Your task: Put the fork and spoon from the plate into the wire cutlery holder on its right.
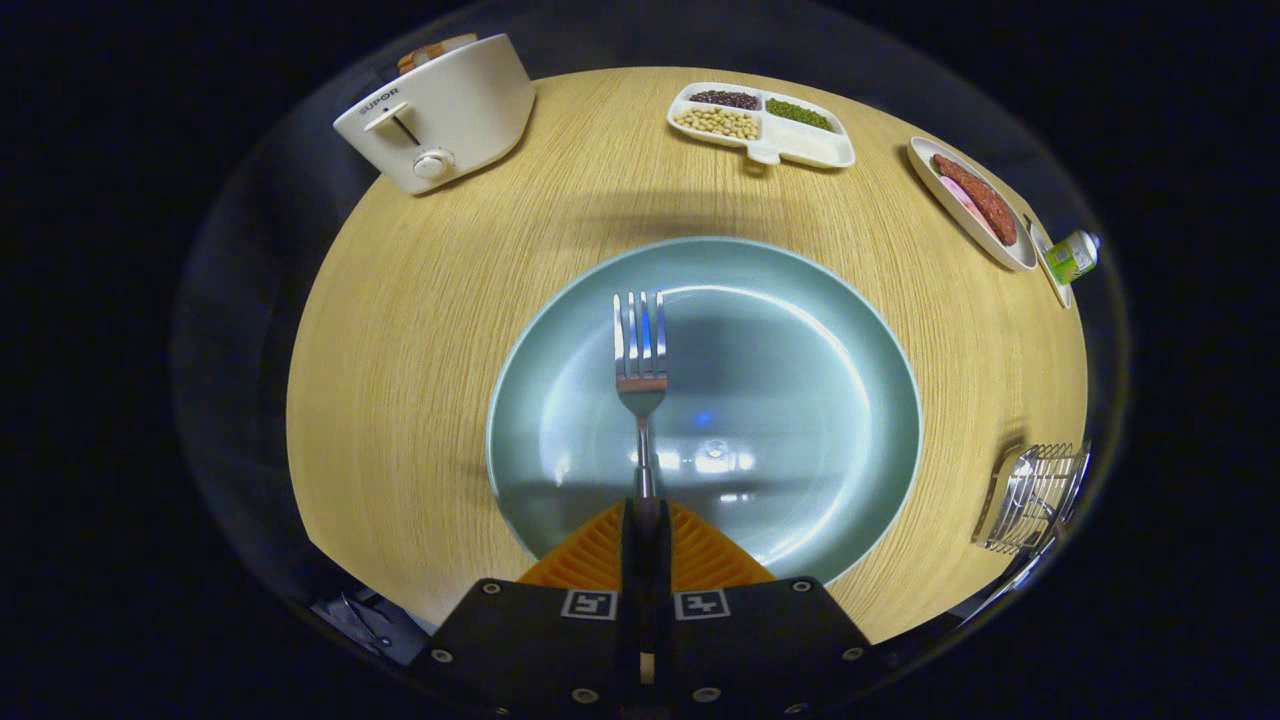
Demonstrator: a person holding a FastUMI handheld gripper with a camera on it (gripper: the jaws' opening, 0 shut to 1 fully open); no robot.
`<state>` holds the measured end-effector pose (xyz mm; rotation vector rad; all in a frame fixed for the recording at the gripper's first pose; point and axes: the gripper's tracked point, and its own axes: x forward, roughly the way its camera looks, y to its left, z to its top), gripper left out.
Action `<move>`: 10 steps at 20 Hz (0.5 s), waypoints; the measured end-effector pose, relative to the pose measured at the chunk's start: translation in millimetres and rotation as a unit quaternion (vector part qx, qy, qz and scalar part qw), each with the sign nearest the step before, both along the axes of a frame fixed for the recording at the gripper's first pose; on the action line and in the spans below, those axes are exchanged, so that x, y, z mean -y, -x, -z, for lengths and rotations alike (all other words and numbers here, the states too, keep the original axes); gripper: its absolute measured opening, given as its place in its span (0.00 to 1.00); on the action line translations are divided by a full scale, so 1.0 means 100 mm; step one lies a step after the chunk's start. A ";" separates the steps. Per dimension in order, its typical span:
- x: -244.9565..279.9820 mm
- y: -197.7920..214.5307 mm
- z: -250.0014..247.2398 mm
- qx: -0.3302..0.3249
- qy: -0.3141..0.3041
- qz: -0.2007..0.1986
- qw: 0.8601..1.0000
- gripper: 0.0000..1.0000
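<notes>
Fingers of the gripper (645, 520) are pressed together on the handle of the fork (640, 375), which runs straight out ahead of them with its tines pointing to the far side. The fork hangs over the pale blue plate (860, 330); whether it is clear of the plate's surface or touching it cannot be told from this angle. No spoon is visible on the plate. The wire cutlery holder (1032, 497) stands to the right of the plate, near its near-right rim, on the wooden table (400, 330); something metallic seems to lie just beside it at the near side, too small to identify. Judgement: the step in hand is carrying the fork to the holder. To do it well, the grip on the handle should stay firm, since the fork is held by its end and the head could swing. Lift it clear of the plate rim before travelling right, then turn it so it enters the holder's open top upright, and release only once it is inside the wires. Beyond the plate stand a toaster (440, 115) at the far left, a divided dish (765, 125) of beans, and a dish of sausage (975, 205) at the far right.
</notes>
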<state>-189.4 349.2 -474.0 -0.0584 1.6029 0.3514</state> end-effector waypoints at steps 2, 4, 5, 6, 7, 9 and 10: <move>0.07 -0.10 -0.15 0.014 -0.018 0.017 1.000 0.06; 0.22 -0.17 -0.31 0.022 -0.028 0.040 0.999 0.05; 0.35 -0.21 -0.39 0.028 -0.028 0.047 0.998 0.06; 0.51 -0.24 -0.49 0.036 -0.023 0.055 0.998 0.06; 0.66 -0.27 -0.59 0.044 -0.022 0.061 0.997 0.06; 0.98 -0.31 -0.74 0.056 -0.016 0.077 0.995 0.06; 1.13 -0.33 -0.81 0.063 -0.012 0.088 0.994 0.06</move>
